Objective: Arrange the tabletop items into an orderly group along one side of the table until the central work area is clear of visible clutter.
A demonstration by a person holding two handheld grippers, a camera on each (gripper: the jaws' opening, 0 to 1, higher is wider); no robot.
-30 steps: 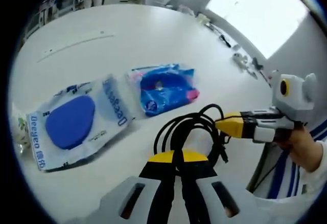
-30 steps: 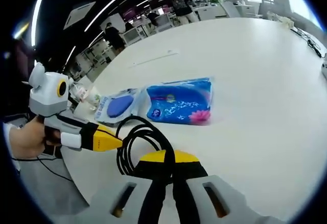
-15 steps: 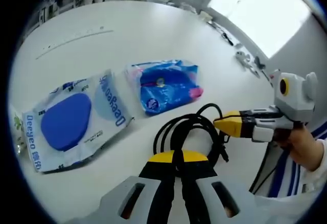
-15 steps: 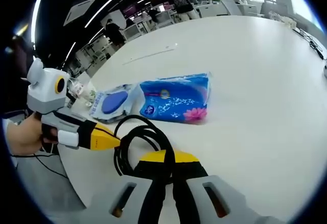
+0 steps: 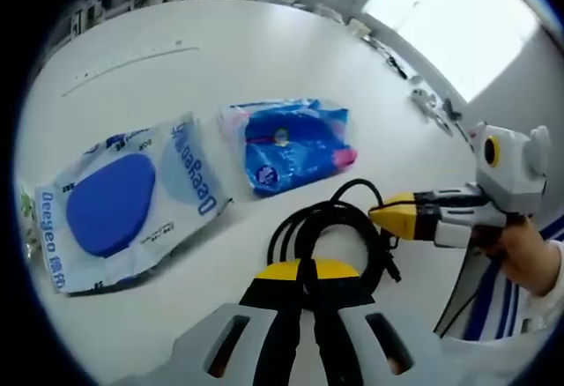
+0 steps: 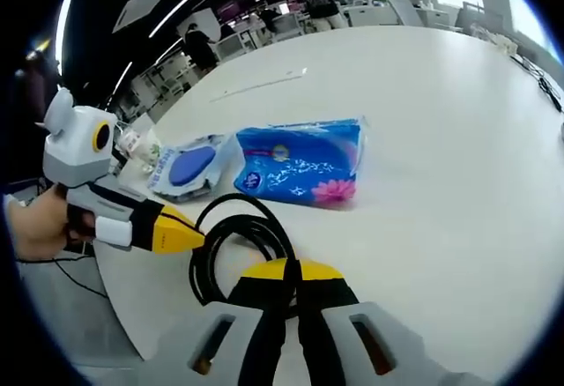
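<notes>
The looped black cable is lying on the desk, and both grippers' fingers, left and right, are pinching it tight. Past the fingers, a shiny blue tissue pack and a crinkly clear bag are lying flat. Smooth white desk is stretching wide beyond.

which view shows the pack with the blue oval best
The left gripper view: the clear plastic pack with the blue oval lies large and flat, lettering readable. In the right gripper view it is small, foreshortened, beside the blue tissue pack.

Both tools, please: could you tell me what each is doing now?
Left tool: shut on the black cable.
Right tool: shut on the black cable too.
</notes>
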